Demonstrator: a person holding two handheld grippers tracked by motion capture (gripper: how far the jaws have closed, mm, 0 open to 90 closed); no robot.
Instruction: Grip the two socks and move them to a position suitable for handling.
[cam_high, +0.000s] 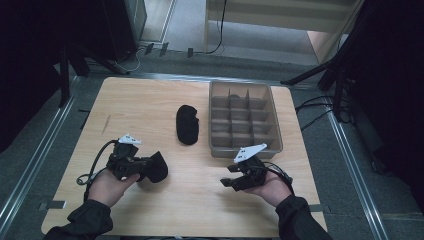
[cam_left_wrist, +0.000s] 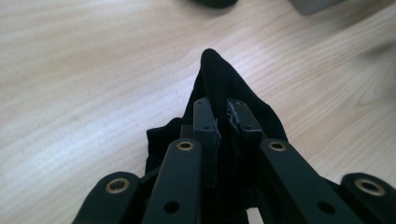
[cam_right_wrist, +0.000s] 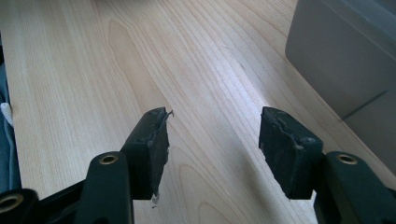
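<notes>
My left gripper (cam_high: 145, 167) is at the front left of the wooden table (cam_high: 150, 105), shut on a black cloth (cam_high: 157, 167). In the left gripper view the black cloth (cam_left_wrist: 219, 84) is pinched between the two pads and bunches out past the left gripper (cam_left_wrist: 223, 109) and below it, touching the table. A second black cloth item (cam_high: 187, 124) lies flat in the middle of the table. My right gripper (cam_high: 231, 177) is at the front right, open. In the right gripper view the right gripper (cam_right_wrist: 212, 133) has only bare wood between its pads.
A grey bin (cam_high: 272, 116) divided into several compartments stands at the back right of the table, and its wall (cam_right_wrist: 345, 60) rises close ahead and to the right in the right gripper view. Cables lie on the floor beyond the table's edges.
</notes>
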